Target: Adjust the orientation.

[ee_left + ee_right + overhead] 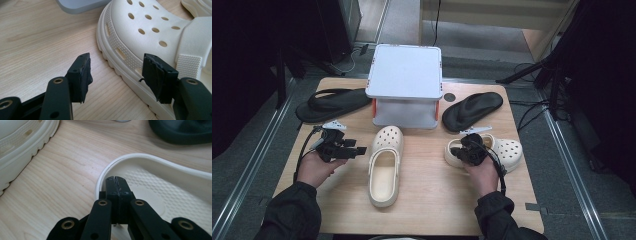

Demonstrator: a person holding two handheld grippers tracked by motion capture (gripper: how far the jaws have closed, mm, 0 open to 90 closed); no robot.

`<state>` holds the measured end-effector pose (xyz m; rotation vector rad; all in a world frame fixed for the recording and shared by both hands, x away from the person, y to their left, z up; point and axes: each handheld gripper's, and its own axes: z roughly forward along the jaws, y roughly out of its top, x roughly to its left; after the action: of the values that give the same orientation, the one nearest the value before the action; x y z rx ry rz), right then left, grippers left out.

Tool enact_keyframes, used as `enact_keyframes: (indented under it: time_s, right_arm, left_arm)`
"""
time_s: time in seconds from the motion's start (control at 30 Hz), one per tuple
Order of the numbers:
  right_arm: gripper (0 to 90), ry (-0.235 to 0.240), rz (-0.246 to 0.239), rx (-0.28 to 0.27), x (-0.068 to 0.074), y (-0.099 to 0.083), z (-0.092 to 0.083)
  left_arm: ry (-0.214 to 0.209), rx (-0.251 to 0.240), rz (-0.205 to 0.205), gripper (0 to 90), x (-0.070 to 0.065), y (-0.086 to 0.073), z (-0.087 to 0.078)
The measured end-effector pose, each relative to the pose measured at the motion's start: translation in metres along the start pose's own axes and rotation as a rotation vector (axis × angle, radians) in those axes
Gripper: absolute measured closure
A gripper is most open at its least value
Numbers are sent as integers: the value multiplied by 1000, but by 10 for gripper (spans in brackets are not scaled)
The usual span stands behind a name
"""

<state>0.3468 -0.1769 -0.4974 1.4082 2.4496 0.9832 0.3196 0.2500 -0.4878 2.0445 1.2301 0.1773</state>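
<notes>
The cream clog point(486, 150) at the lower right of the high view lay on its side-on line across the worktop point(432, 200), heel opening toward the middle, and the right hand-held gripper point(116, 185) sat over that heel rim with its jaws pressed together; in the right gripper view the closed tips rested at the rim, though whether they pinched the thin edge or merely touched it could not be told. That placement suggested the clog was being steadied or dragged by its heel. Its mate, the second cream clog point(385, 167), lay lengthwise at centre frame, toe pointing up the picture. The left hand-held gripper point(117, 75) hovered just beside it with jaws spread wide, one pad over bare wood and the other against the ridged sole edge, probably lined up to take the sidewall. Farther up stood a white box point(405, 85), flanked by two black sandals, one at left point(332, 104) and one at right point(472, 109), likely waiting their turn.
</notes>
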Motion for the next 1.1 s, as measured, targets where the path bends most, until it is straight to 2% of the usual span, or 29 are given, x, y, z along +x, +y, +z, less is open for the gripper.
enact_keyframes:
  time_s: [0.2, 0.27, 0.33, 0.37, 0.47, 0.53, 0.77, 0.83, 0.97, 1.1]
  right_arm:
    - [900, 27, -4, 13, 6, -10, -5]
    - [900, 31, -13, 18, 10, -13, -7]
    - [900, 35, -26, 21, 13, -17, -10]
    - [900, 38, -28, 22, 14, -19, -11]
    - [900, 48, -23, 19, 16, -24, -13]
    - [900, 59, -17, 13, 16, -28, -15]
    - [900, 61, 0, 14, 17, -44, -27]
    - [900, 61, 1, 12, 17, -49, -31]
    - [900, 47, 4, 15, 18, -58, -38]
    - [900, 50, 26, 15, 14, -68, -46]
  left_arm:
    - [4, 3, 3, 415, 2, 3, 2]
    - [3, 1, -8, 415, 2, 5, 3]
    - [-3, 6, -41, 423, 3, 7, 4]
    - [-4, 2, -45, 427, 3, 8, 4]
    - [20, 7, -3, 434, 3, 7, 5]
    - [23, 2, 5, 433, 2, 5, 6]
    - [2, -1, 16, 426, 2, 8, 6]
    - [-8, 13, 10, 427, 2, 10, 6]
    - [-13, -2, 3, 431, 2, 11, 8]
    - [-16, 0, 6, 431, 3, 11, 8]
